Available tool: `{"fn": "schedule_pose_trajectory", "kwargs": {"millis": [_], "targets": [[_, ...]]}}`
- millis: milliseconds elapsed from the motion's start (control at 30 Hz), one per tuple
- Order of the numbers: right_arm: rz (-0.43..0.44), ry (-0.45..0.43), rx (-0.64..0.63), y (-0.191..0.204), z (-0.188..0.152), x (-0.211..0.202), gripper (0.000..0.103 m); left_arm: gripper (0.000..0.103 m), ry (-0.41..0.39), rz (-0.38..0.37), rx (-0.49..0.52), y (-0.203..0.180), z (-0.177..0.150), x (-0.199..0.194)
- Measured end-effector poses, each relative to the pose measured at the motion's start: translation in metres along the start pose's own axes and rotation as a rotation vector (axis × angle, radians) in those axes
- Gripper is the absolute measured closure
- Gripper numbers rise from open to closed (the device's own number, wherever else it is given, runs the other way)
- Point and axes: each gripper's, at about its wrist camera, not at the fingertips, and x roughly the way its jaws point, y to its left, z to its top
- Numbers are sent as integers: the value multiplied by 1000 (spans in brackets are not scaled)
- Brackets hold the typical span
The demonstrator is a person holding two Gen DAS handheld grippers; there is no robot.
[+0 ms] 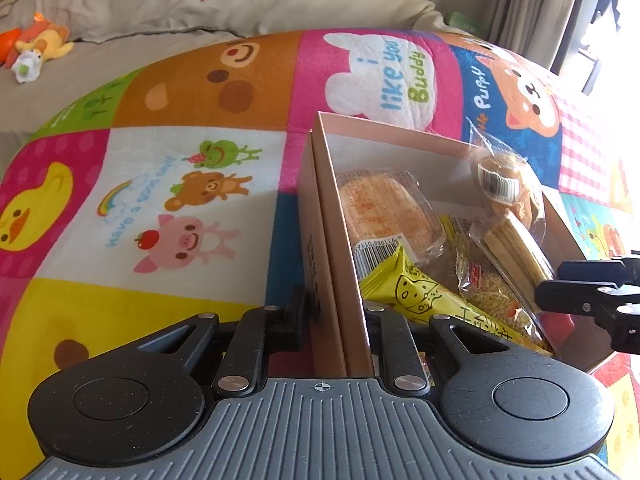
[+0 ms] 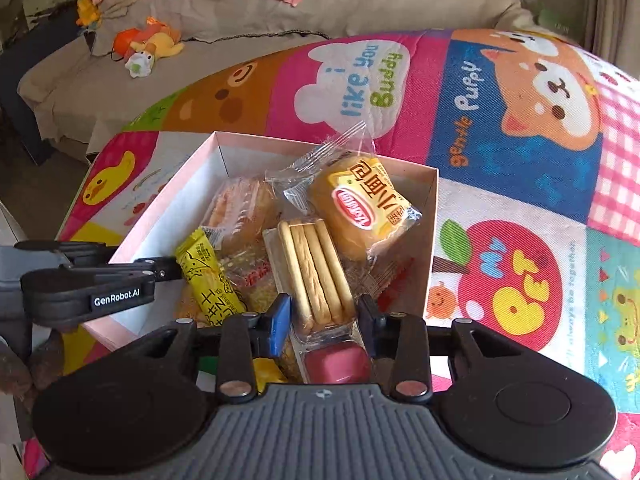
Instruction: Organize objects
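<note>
On the bright cartoon mat (image 2: 500, 184) sat a shallow pink box (image 2: 434, 216), open at the top and filled with wrapped snacks. We held the left gripper (image 1: 340, 312) clenched on the box's near left wall, one finger outside the cardboard and one inside; from the right wrist view the same gripper (image 2: 158, 270) showed at the left edge of the box, where it met that wall. The right gripper (image 2: 322, 312) hung over the near end of the box, its jaws a little apart on either side of a clear tray of biscuit sticks (image 2: 316, 272). We could not be sure from this angle, but the pads seemed to stand just clear of the tray rather than press on it, so we took the grasp as released. That tray lay inside the box with its far end tucked under a bun (image 2: 360, 208) in a clear wrapper, which leaned against the far right wall. Left of the tray lay a yellow packet (image 2: 208, 280), and beyond it a cake (image 2: 244, 204) in clear wrap near the far left corner. Behind the mat stretched a beige sofa (image 2: 248, 28) with a plush toy (image 2: 148, 48) on it.
</note>
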Motion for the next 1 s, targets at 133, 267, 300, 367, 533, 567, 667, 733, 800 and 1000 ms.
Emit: {"fn": "schedule_pose_trajectory", "kwargs": {"millis": [133,267,300,367,533,567,667,733,800,1000], "targets": [[16,-66,-28,-6,-13,-27,58,84,2,14,5,-3,0,1],[-33,-166,-102,-8,-33,-62,37,84,0,30,7,-6,0,0],[-36,-178,-118,-9,-39,-68,35,84,0,35,7,-6,0,0],[-36,-185,-139,-11,-52,-76,31,85,3,47,12,-9,1,1],[-23,-137,-125,-21,-75,-67,31,85,16,69,29,-20,5,4],[-22,-133,-118,-23,-78,-64,32,86,22,60,34,-24,8,7],[-51,-143,-95,-26,-88,-54,37,86,44,7,44,-45,22,24],[-68,-139,-72,-31,-89,-44,37,85,23,-7,109,-68,32,39],[-130,-139,-45,-39,-85,-35,35,84,-17,49,246,-92,38,56],[-141,-160,147,-81,-75,-19,35,60,-58,117,191,-85,49,77]]}}
